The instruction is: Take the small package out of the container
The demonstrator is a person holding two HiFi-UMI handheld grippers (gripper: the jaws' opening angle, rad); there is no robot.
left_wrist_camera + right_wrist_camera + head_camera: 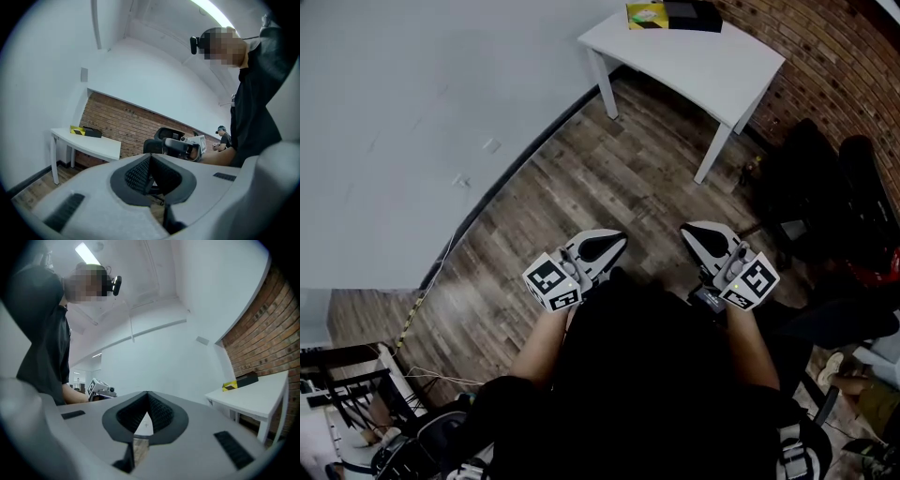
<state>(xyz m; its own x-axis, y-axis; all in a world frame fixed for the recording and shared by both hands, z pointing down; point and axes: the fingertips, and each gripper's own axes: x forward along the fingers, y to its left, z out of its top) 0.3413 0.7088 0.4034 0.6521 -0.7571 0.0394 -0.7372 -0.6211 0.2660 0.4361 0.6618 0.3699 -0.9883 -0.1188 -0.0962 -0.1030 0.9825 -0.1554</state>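
The small yellow package [645, 14] is seen lying at the far end of a white rectangular table [703, 66], just beside a low black box [692, 15] (whether the two touch cannot be made out). The same pair is picked up in the left gripper view, package [77, 130] and box [92, 133], and in the right gripper view, package [229, 386] and box [247, 379], at the end of the table next to the red brick wall [834, 56]. The table is set in a corner, with the brick wall on one side and a plain white wall [403, 103] on the other, and a grey-brown wood-plank floor [581, 178] is spread below it. Both grippers are held close to the person's body, well apart from the table. The left gripper [617, 240] is shown with its jaws pressed together and nothing between them [150, 158]. The right gripper [690, 231] is likewise closed tip to tip on nothing [147, 394]. Black office chairs [825, 187] are seen to the right of the table.
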